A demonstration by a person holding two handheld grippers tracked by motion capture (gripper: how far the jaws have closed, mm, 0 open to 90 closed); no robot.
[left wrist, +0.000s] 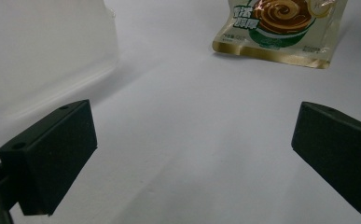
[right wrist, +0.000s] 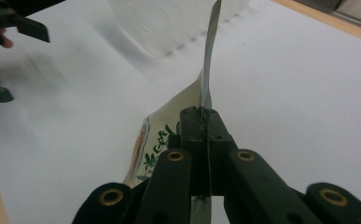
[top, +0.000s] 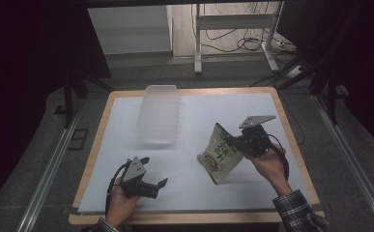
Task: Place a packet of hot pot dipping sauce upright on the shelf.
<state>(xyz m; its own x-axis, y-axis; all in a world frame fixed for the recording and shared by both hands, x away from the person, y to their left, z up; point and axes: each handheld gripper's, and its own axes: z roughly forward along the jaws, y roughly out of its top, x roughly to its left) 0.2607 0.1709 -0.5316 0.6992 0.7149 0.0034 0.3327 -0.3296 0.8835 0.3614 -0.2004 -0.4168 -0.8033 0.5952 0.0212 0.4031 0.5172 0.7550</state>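
Right gripper (top: 237, 140) clamped tight on pouch (top: 218, 154) top edge, pouch tilted, bottom corner touching table (top: 252, 104) right of centre. Left gripper (top: 153, 175) jaws wide, holding nothing, near front-left edge. Clear tub (top: 159, 113) toward back edge.

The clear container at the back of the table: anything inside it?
Through the translucent walls of the clear container nothing shows inside; it looks empty. Its far end and floor are too washed out to rule out something small or clear.
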